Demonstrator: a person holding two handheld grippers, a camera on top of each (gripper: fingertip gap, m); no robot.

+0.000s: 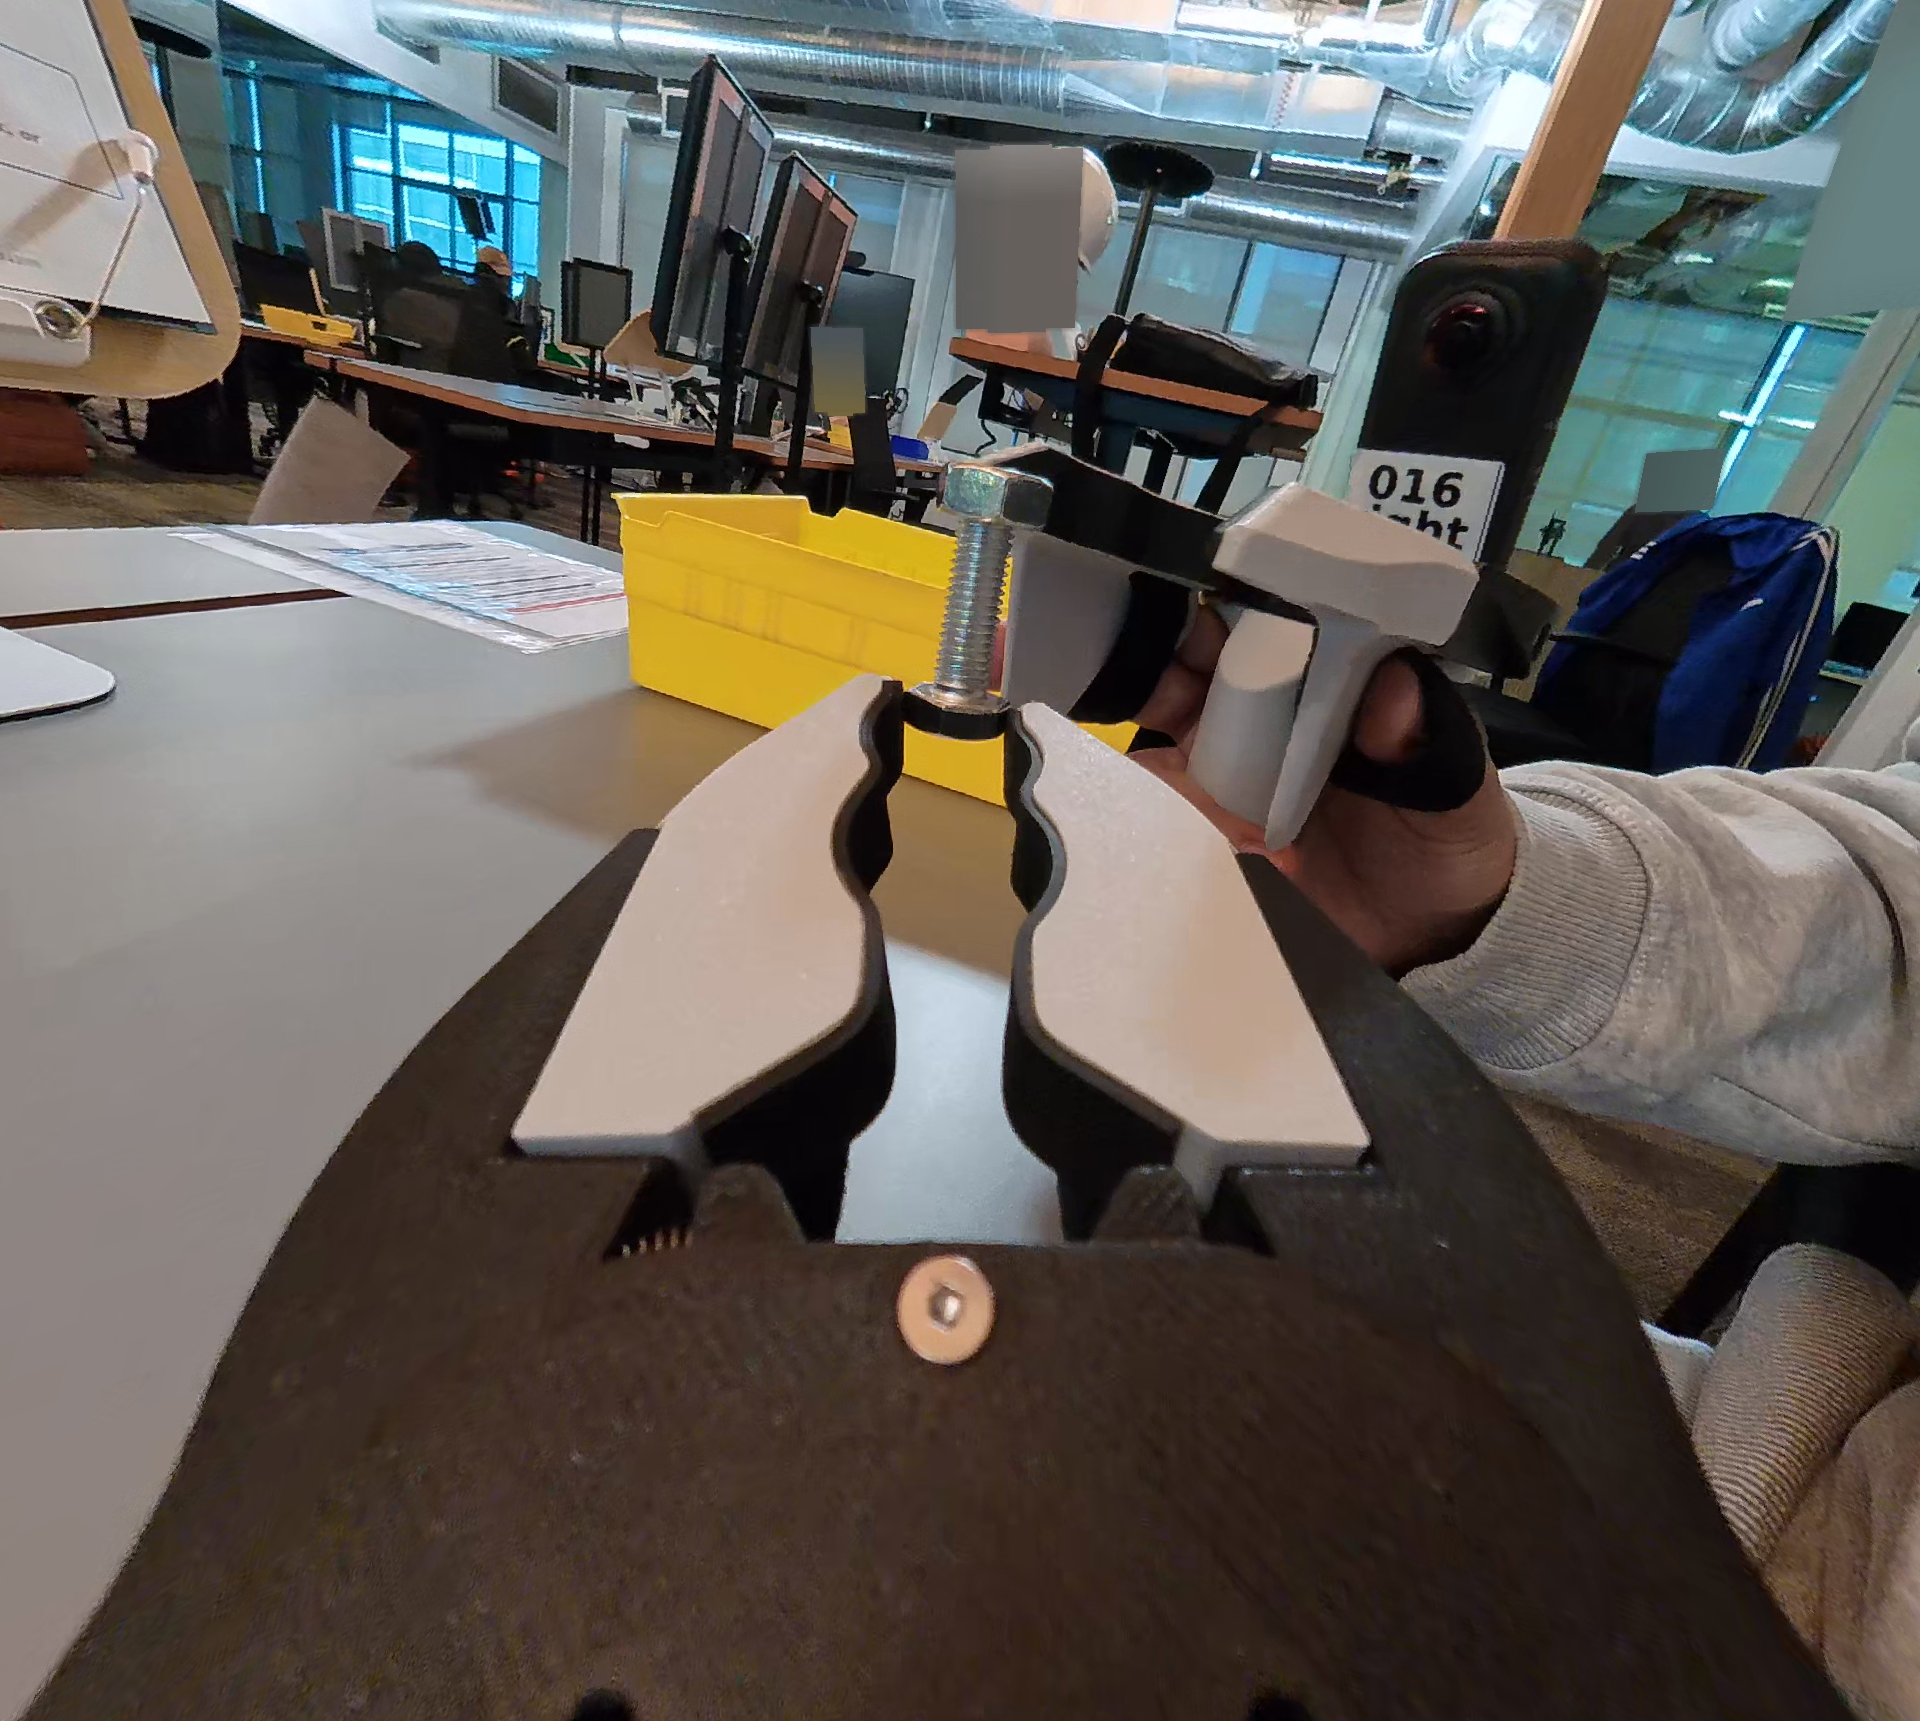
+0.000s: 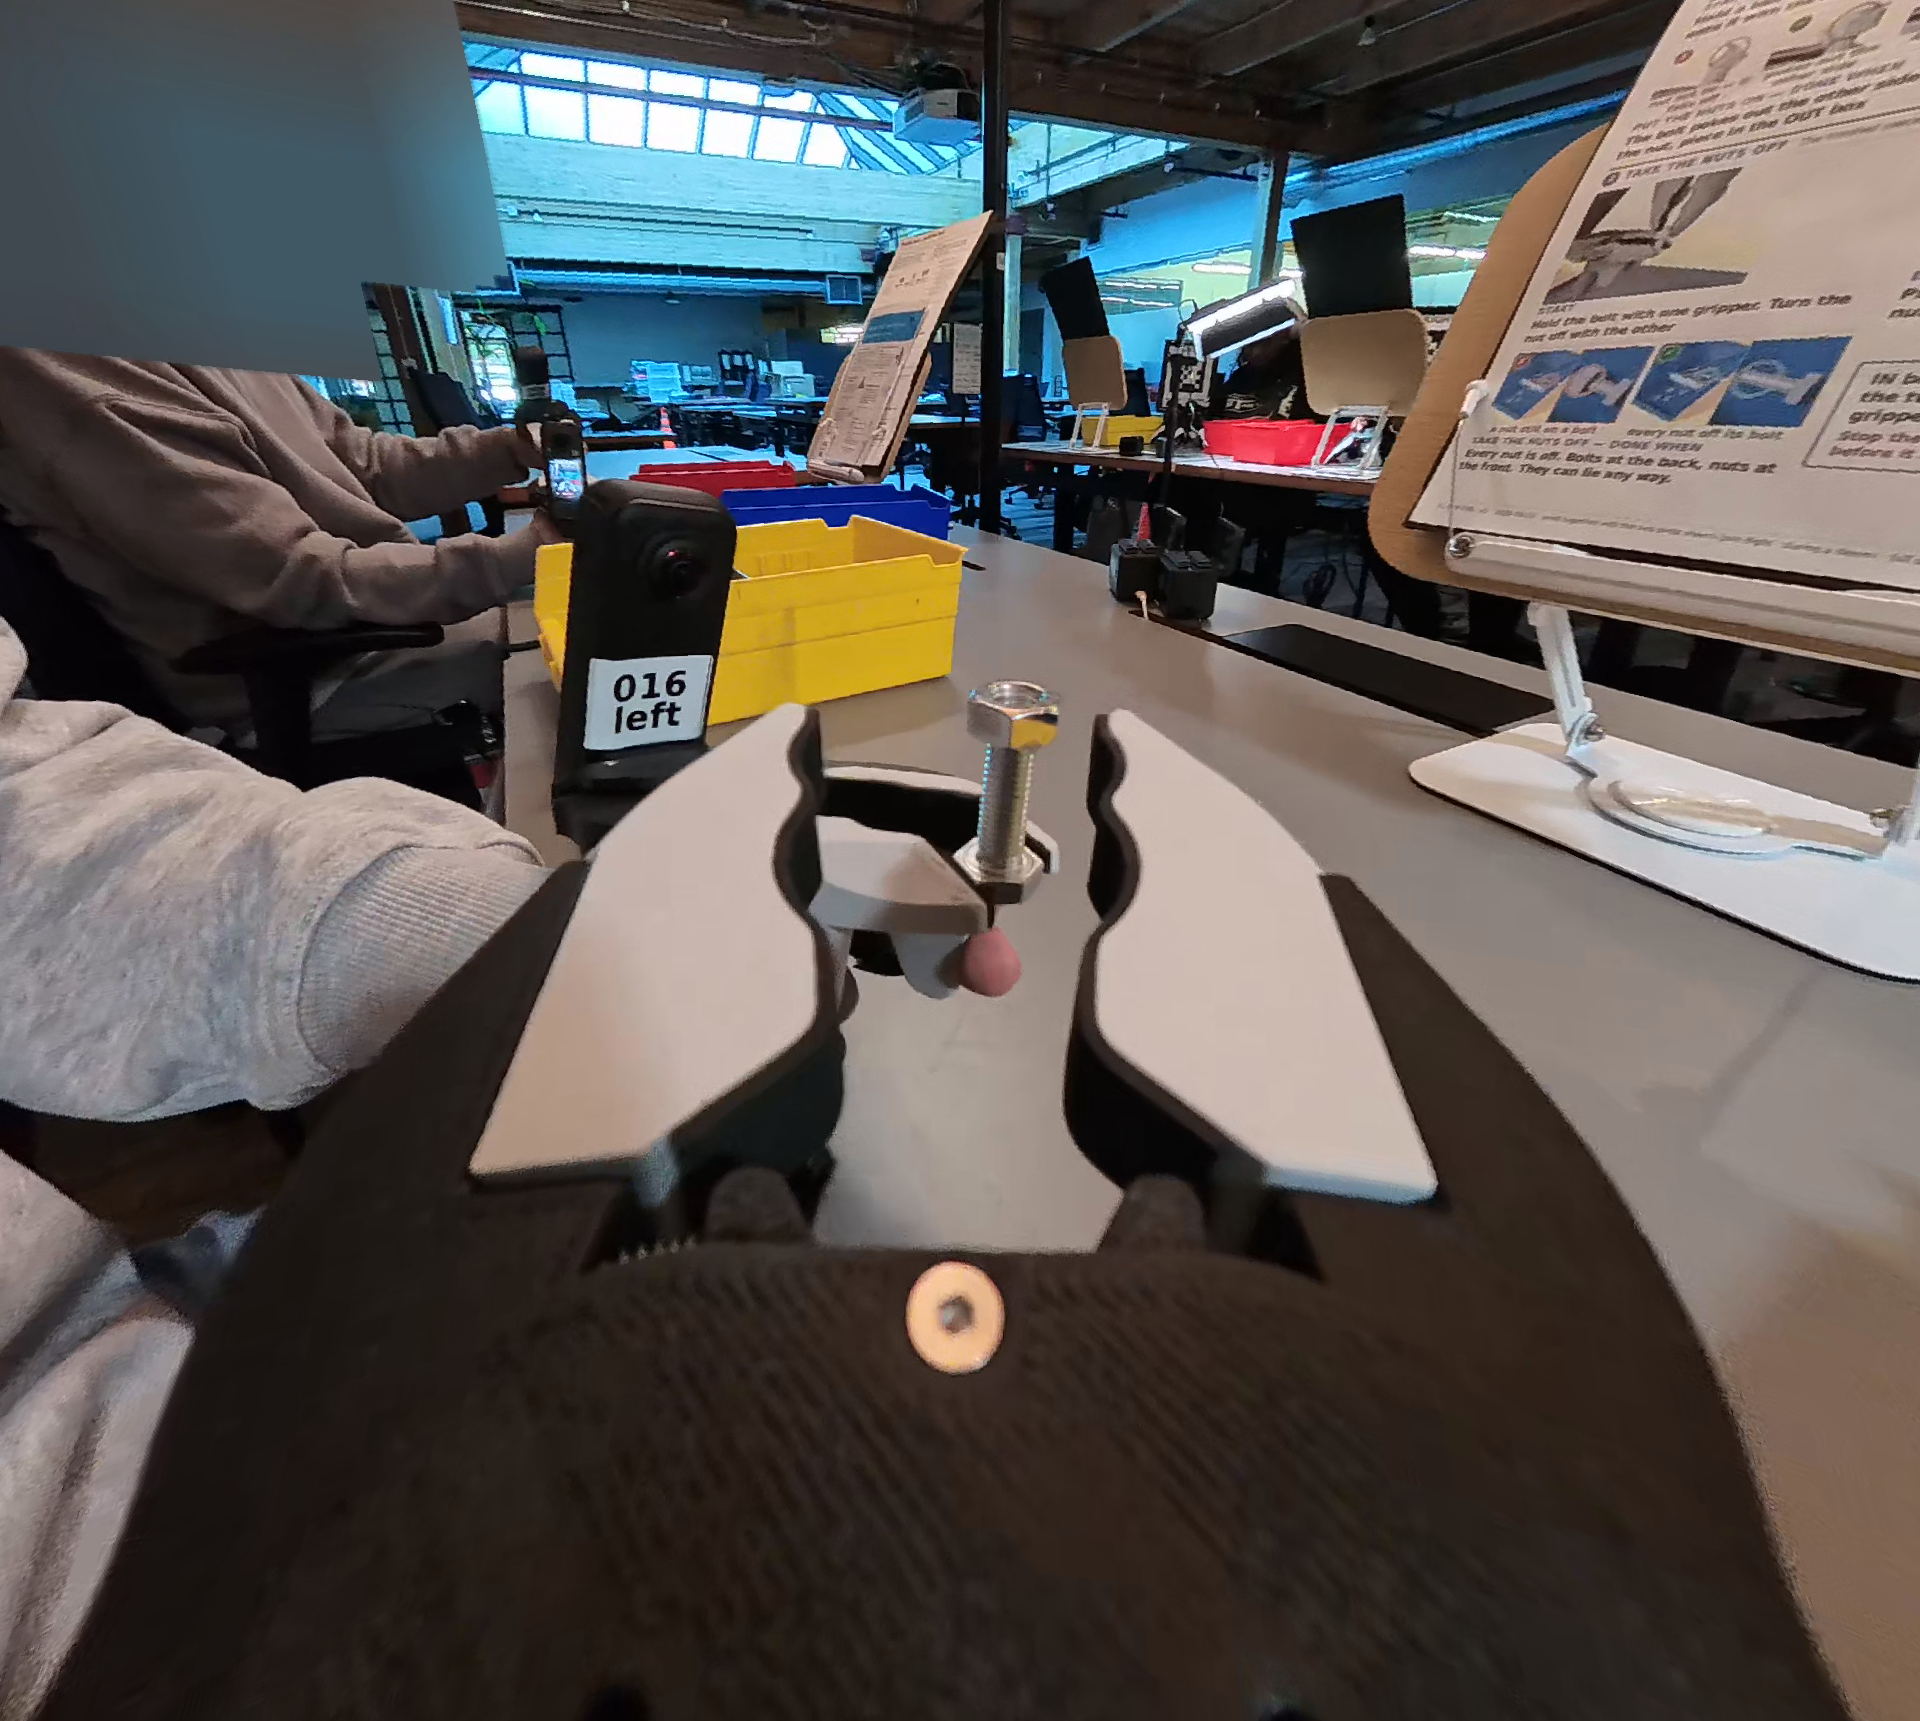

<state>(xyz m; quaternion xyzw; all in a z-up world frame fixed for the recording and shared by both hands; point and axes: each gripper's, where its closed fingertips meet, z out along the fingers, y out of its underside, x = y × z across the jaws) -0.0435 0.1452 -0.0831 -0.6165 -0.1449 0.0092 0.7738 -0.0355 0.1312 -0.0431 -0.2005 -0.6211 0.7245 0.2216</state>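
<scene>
A silver bolt (image 1: 974, 596) stands upright above the grey table (image 1: 312, 840), with a hex nut (image 1: 994, 495) at its top end. My left gripper (image 1: 951, 721) is shut on the bolt's lower end, at the very tips. In the right wrist view the bolt (image 2: 1006, 798) and nut (image 2: 1013, 710) sit between the spread fingers of my right gripper (image 2: 956, 736), which is open and touches neither. The left gripper (image 2: 987, 887) shows there gripping the bolt's base. In the left wrist view the right gripper (image 1: 1039, 518) is level with the nut.
A yellow bin (image 1: 790, 611) stands just behind the bolt; it also shows in the right wrist view (image 2: 842, 611), with a blue bin (image 2: 831, 508) behind it. A white stand holding an instruction sheet (image 2: 1662, 788) is at the right. A person sits at the left (image 2: 260, 476). My left and right fingertips are right by each other.
</scene>
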